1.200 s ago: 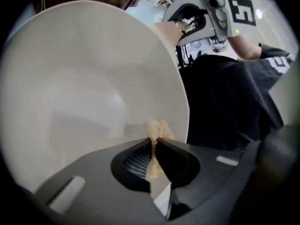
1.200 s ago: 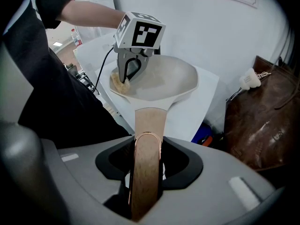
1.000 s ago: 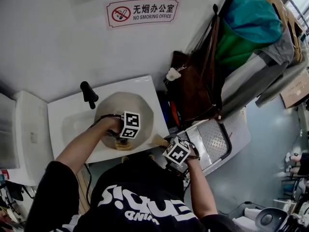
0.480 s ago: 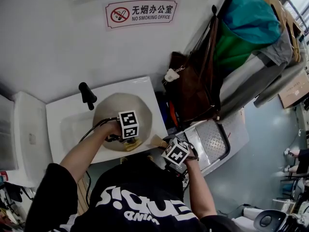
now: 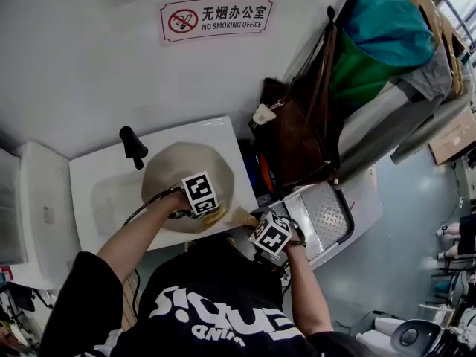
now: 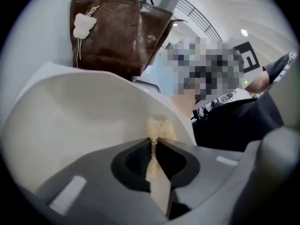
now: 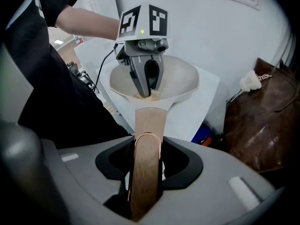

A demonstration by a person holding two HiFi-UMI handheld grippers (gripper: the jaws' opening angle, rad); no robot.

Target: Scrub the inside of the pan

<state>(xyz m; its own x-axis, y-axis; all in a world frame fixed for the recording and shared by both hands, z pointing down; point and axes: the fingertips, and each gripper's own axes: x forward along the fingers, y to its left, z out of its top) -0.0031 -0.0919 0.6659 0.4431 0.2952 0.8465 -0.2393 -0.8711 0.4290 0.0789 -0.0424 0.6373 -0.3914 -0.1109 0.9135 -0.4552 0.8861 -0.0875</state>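
Clamping a pale yellow fibrous scrub pad [image 6: 159, 128], the fingers [image 6: 131, 161] of the left gripper [image 6: 153, 149] are closed tight on it. They press it to the inner wall of the beige round pan [image 6: 79, 121], at the side nearest the handle. The right gripper [image 7: 146, 161] has its fingers [image 7: 180, 161] clamped on the pan's light wooden handle [image 7: 149, 125].

The pan sits over a white worktop [image 5: 97, 177], near a black upright fitting [image 5: 134, 146]. A white wall [image 5: 89, 73] stands behind. A brown leather bag [image 5: 297, 140] hangs to the right, above a grey-blue floor [image 5: 405, 222].

The red-bordered wall sign [image 5: 217, 18] reads "无烟办公室 NO SMOKING OFFICE".
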